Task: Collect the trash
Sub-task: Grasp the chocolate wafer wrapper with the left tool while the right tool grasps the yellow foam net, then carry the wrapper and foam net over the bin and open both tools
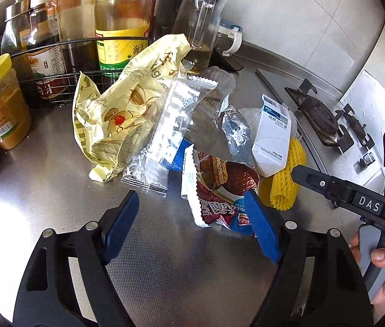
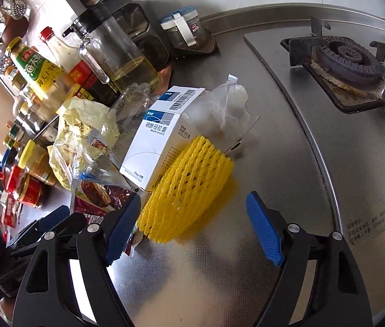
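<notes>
- Far left: yellow-lidded jar point(image 1: 0, 103) on the steel counter point(image 1: 56, 190), wire rack point(image 1: 64, 81) of sauce bottles behind it, incl. a big yellow-label bottle point(image 1: 121, 19).
- Centre: trash pile on the counter. Cream cartoon-print bag point(image 1: 116, 109) at its left edge, clear printed wrapper point(image 1: 165, 130) leaning on it, crumpled clear plastic point(image 1: 219, 114) just right of that.
- Front of the pile: red snack wrapper point(image 1: 219, 188), nearest the left gripper point(image 1: 192, 226).
- Left gripper: jaws apart, nothing between the pads; its right pad overlaps the red wrapper's edge in view, contact unclear.
- White-and-blue carton point(image 2: 154, 141) tilted, leaning on the pile; yellow foam net point(image 2: 189, 188) lies against its lower right.
- Right gripper point(image 2: 192, 229): jaws open wide, empty; foam net just ahead of the fingertips, touch unclear.
- Right: gas burner point(image 2: 348, 60) on the hob, well apart from the trash.
- Far right, left wrist view: a hand point(image 1: 383, 269) gripping the right gripper's handle.
</notes>
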